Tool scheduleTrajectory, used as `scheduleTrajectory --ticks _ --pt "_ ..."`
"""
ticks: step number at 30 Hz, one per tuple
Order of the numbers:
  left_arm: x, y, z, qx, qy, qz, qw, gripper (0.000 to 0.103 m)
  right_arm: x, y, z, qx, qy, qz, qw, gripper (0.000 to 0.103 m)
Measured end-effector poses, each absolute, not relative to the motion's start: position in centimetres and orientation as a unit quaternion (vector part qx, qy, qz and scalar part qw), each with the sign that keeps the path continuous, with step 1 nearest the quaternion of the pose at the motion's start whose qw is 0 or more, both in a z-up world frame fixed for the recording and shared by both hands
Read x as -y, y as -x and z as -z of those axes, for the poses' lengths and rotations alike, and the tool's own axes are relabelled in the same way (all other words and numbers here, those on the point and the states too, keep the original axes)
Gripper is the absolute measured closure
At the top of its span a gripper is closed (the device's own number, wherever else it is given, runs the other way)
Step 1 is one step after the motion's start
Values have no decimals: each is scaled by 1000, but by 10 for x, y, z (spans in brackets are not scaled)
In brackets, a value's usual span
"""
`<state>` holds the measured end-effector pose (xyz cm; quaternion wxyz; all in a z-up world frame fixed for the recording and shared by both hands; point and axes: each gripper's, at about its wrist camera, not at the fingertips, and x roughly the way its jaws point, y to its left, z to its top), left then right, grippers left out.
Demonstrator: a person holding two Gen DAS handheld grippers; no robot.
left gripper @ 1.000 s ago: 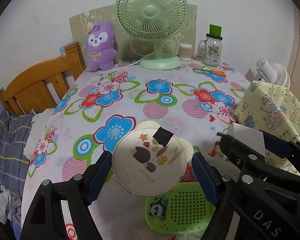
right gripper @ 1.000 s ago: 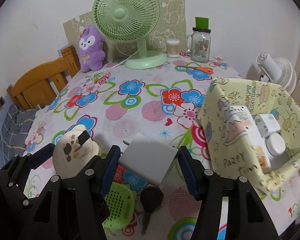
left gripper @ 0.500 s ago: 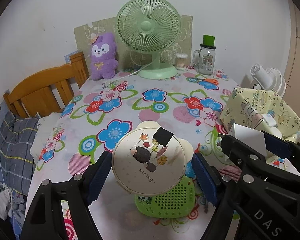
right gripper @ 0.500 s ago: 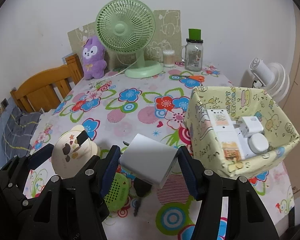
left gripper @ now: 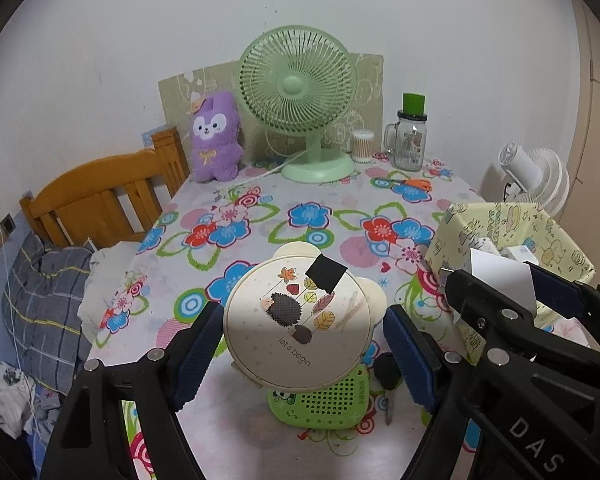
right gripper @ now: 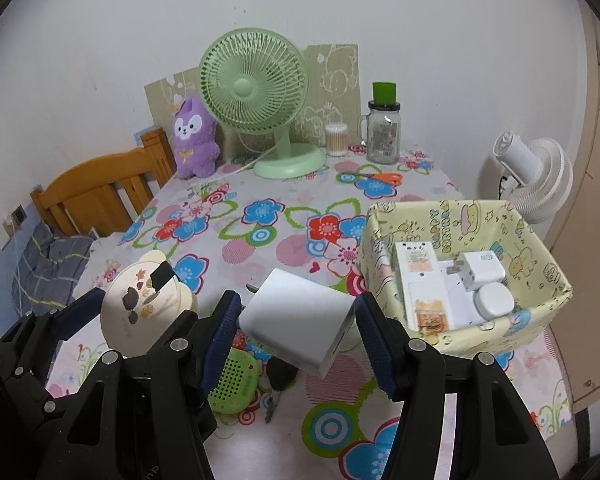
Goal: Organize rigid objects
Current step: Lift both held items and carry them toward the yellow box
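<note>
My left gripper [left gripper: 302,344] is shut on a round cream tin [left gripper: 298,322] with a hedgehog print and bear ears, held above the flowered table. The same tin [right gripper: 140,308] shows at the left of the right wrist view. My right gripper [right gripper: 296,320] is shut on a white power adapter [right gripper: 296,320], tilted, also lifted off the table. To its right stands a yellow fabric basket [right gripper: 384,232] holding several white chargers and boxes. Below the grippers a green perforated speaker [right gripper: 234,380] and a black key [right gripper: 280,374] lie on the tablecloth.
At the back stand a green desk fan [right gripper: 256,92], a purple plush toy [right gripper: 192,136], a cotton-swab jar [right gripper: 336,140] and a glass mug jar [right gripper: 382,136]. Orange scissors [right gripper: 384,178] lie nearby. A wooden chair [right gripper: 96,192] is left, a white fan [right gripper: 532,168] right.
Both grippers have risen and drawn back from the table with their objects still held. More of the basket's inside, the speaker and the key have come into view.
</note>
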<state>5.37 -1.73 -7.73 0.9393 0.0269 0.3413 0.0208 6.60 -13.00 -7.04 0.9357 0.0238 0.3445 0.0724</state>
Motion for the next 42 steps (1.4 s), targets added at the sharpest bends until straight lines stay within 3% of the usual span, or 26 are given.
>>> scheduleTrajectory --ticks 42 --pt "124 -88 47 -325 -47 30 944 21 238 -87 40 -326 -42 -26 944 40"
